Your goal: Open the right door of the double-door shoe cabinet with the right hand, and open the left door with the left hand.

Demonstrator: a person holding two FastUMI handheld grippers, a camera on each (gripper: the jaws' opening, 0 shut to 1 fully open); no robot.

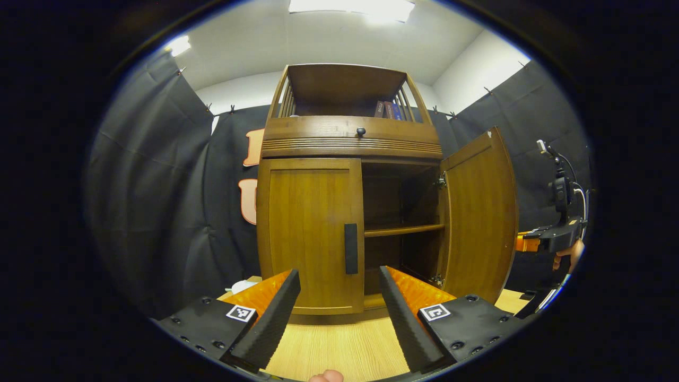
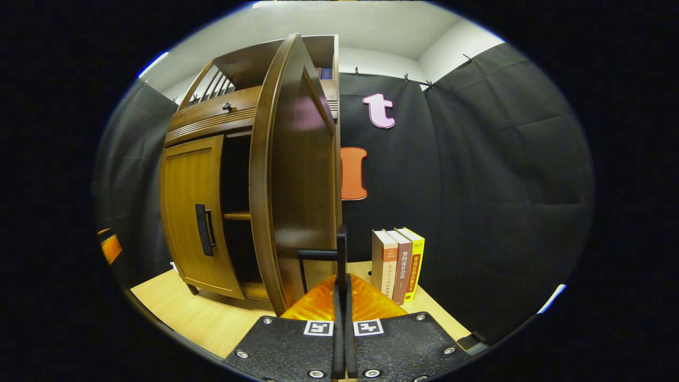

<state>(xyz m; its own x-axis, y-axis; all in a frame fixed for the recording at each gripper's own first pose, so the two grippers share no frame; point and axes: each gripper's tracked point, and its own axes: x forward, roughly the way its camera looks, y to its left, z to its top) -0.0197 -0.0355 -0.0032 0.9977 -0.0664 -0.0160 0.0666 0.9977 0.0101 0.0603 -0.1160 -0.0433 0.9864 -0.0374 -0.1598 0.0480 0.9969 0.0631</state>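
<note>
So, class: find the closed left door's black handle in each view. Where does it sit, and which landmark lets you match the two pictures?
Left gripper view: the black handle stands just right of centre, on the closed left door, above the open left gripper.
Right gripper view: the handle sits left of centre, left of the open right door.
Shared landmark: the small dark drawer knob above both doors.

- We note a light wood-grain table [image 1: 345, 350] as the carrying surface.
- The shoe cabinet [image 1: 313, 223] stands on it, toward the back edge.
- Three upright books [image 2: 397, 265] stand just beside the cabinet's right side.
</note>
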